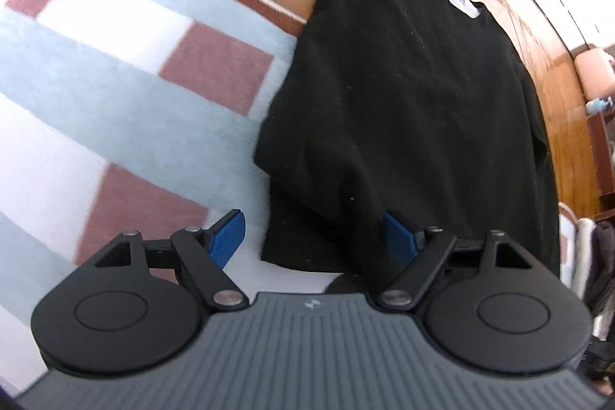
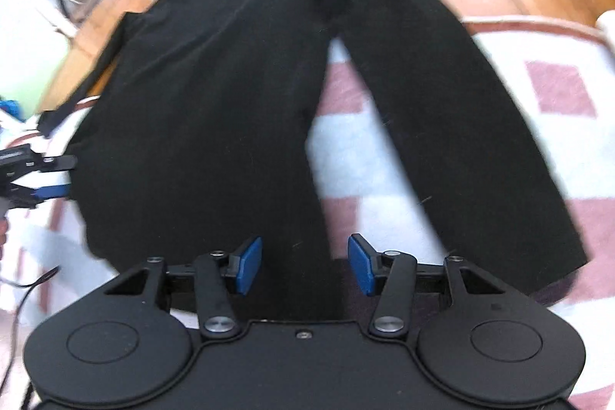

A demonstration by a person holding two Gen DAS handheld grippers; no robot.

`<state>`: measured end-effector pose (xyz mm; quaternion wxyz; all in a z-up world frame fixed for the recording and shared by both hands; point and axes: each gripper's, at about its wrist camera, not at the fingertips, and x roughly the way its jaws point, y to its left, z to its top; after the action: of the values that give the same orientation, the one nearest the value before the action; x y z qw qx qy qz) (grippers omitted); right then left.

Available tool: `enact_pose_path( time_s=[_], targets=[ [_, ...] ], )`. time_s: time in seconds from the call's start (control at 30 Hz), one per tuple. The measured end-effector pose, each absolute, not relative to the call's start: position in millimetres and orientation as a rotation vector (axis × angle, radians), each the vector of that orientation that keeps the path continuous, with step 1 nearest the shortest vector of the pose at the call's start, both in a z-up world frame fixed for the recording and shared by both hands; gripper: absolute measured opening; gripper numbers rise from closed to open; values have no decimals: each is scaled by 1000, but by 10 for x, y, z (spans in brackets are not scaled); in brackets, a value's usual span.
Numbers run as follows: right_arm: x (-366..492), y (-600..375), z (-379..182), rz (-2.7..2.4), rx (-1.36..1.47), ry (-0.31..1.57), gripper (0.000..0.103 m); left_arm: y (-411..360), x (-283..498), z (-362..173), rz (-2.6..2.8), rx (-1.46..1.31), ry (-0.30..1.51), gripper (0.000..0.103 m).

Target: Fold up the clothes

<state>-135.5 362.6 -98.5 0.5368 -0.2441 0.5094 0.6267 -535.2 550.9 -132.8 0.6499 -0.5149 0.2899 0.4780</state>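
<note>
Lying spread on the checked rug and wood floor: black long-sleeved top, sleeves out. Hovering at its hem, spread and gripping nothing: left claw, right claw. Likely needing hem corners pinched.

Black long-sleeved top, spread flat

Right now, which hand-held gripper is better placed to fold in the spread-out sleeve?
Right. The right hand-held gripper is open beside the sleeve; the left hand-held gripper faces the shirt body's opposite edge.
</note>
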Motion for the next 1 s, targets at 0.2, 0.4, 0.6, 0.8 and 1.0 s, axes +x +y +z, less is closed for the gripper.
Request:
enact_pose_path(
  time_s=[0.2, 0.4, 0.6, 0.8, 1.0],
  targets=[
    [-1721, 3491, -975, 1509, -728, 905, 3, 5319, -5305, -1041, 1123, -934, 685, 15],
    [-1544, 3366, -835, 1422, -627, 863, 2, 5263, -5340, -1291, 1078, -1044, 775, 21],
    [-1541, 3370, -1026, 1391, -644, 891, 5, 5305, -5208, -1358, 1086, -1030, 789, 50],
    [-1453, 3352, -1006, 1381, -624, 933, 12, 5348, -5051, -1377, 1104, -982, 796, 65],
    [-1302, 3300, -1033, 1382, -523, 1027, 23, 5418, -4673, -1371, 1082, -746, 873, 10]
  ],
)
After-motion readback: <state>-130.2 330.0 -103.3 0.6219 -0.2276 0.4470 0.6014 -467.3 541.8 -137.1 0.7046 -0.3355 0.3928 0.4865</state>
